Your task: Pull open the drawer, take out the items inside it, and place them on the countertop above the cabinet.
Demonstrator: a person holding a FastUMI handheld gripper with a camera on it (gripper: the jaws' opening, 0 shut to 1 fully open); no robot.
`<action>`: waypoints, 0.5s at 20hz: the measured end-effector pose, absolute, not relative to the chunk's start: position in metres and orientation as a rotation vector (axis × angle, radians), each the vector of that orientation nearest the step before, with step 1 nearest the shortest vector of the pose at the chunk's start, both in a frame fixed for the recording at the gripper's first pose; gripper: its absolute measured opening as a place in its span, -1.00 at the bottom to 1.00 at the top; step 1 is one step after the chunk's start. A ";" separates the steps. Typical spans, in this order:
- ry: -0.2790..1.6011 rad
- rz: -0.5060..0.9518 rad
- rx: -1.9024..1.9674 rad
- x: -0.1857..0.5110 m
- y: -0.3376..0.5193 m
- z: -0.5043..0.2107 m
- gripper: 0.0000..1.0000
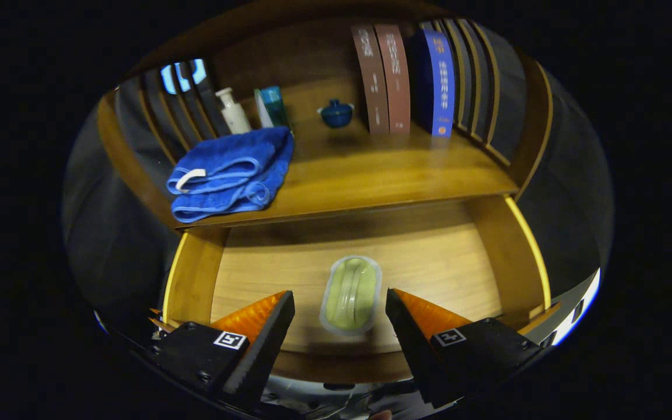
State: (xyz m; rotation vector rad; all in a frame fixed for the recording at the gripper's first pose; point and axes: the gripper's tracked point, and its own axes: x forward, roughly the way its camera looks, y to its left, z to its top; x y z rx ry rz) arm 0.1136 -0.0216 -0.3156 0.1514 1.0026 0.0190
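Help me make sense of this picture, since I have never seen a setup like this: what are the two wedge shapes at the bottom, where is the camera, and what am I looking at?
The camera rides on a hand-held two-finger gripper that a person carries, looking forward along its fingers. The two wedges are those fingers, spread apart and holding nothing.

Below them is an open wooden drawer. A small oval green item in a clear wrapper lies on its floor, between the fingertips and untouched.

Above the drawer is the countertop. On it sit a folded blue towel, a white bottle, a teal box, a small blue lidded pot and a row of upright books.
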 end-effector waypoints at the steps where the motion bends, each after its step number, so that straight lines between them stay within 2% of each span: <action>1: 1.034 0.013 0.150 0.119 -0.023 -0.327 1.00; 2: 1.053 0.012 0.151 0.125 -0.024 -0.339 1.00; 9: 1.165 0.010 0.154 0.136 -0.020 -0.383 0.27; 10: 1.177 -0.007 0.137 0.135 -0.024 -0.389 0.27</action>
